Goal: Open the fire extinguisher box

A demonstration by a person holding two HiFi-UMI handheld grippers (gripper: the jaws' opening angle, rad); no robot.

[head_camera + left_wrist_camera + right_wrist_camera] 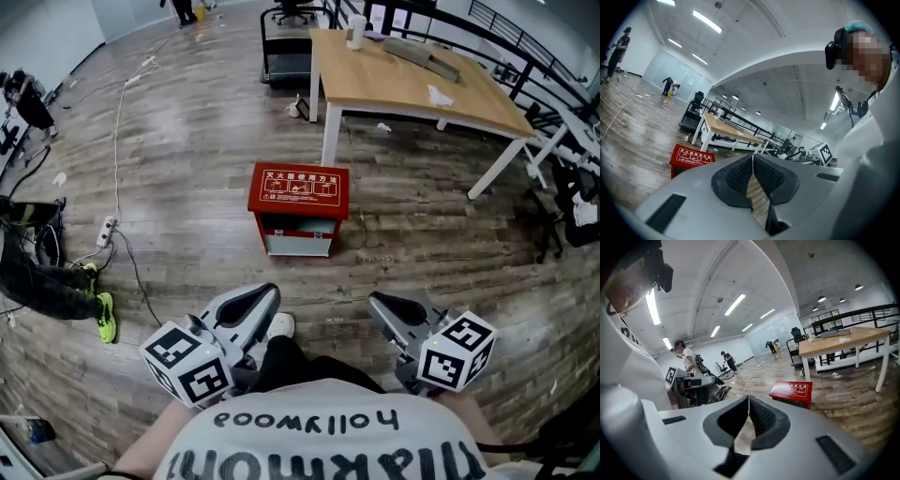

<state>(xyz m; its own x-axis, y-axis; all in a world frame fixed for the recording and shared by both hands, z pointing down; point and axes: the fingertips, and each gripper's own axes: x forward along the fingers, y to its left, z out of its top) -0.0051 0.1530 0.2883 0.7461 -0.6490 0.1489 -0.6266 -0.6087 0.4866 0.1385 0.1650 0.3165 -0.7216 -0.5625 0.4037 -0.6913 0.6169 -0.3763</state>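
Holding the left gripper [265,293] and the right gripper [379,301] low before you, you have both pairs of jaws closed together on nothing. The red fire extinguisher box [298,197] stands on the wood floor [187,141] ahead, lid down, well apart from both, near a leg of the table [412,84].

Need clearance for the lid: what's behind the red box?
Behind the box: wood floor, then a table leg. The floor tight against the box's back is hidden by the box itself.
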